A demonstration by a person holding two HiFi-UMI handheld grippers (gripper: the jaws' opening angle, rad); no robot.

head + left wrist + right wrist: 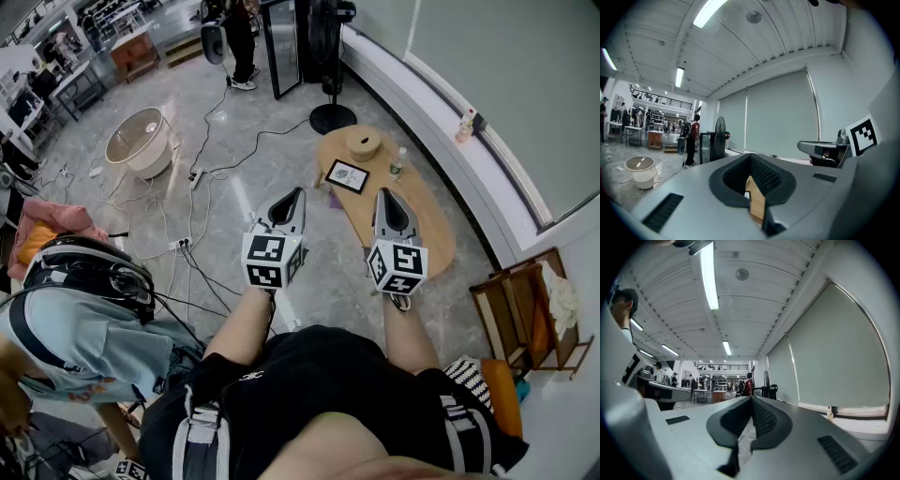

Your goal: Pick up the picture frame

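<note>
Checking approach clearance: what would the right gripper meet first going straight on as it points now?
Way looks free nearby: the right gripper, level, points over the table, not at it. Far ahead stands a fan, probably first; depth unclear.

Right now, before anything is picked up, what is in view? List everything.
picture frame: one, black with a white picture, lying on the low table
low table: one, light wood, oval, beside the wall
round object: one, wood-coloured, at the table's far end
small bottle: one, clear, on the table right of the frame
pedestal fan: one, black, on the floor beyond the table
basin: one, beige, on the floor far left
cables: several, black and white, across the floor
left gripper: one, grey, shut, empty
right gripper: one, grey, shut, empty
</note>
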